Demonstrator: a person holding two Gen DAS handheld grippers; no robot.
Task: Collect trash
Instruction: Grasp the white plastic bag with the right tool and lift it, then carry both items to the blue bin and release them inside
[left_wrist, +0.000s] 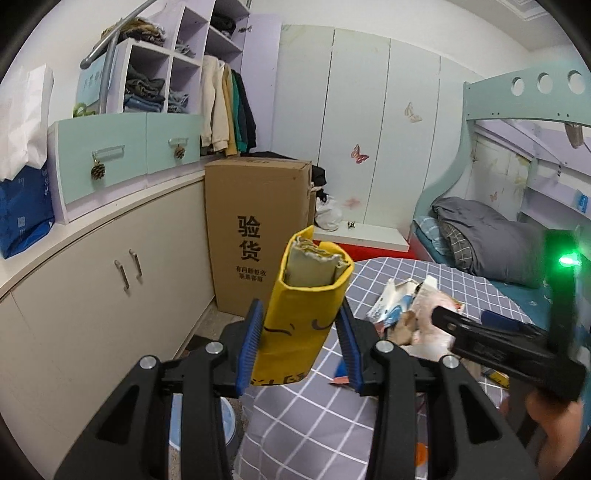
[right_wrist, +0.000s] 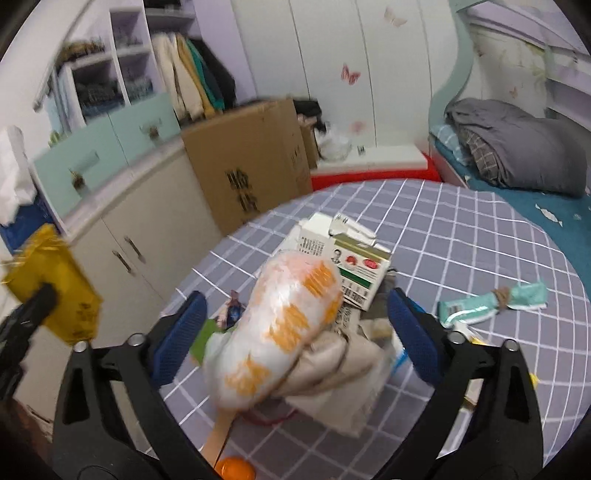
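Jaws of the left gripper (left_wrist: 301, 338) are seen pressed against a yellow carton (left_wrist: 304, 306), which is held upright above the near edge of the checked tablecloth (left_wrist: 303, 424); its torn top is open, and a greyish liner is visible inside. In the right wrist view the same carton appears only as a blurred yellow shape left of the tablecloth. The right gripper (right_wrist: 295, 338) is spread wide, its blue pads clear of an orange-and-white plastic bag (right_wrist: 280, 328) lying between them on the tablecloth; whether the bag is touched cannot be told through the blur. Behind the bag a white medicine box (right_wrist: 356, 273) is shown, and to its right a teal wrapper (right_wrist: 491, 302). Beyond the tablecloth a tall cardboard box (left_wrist: 255, 229) is seen, its contents hidden.
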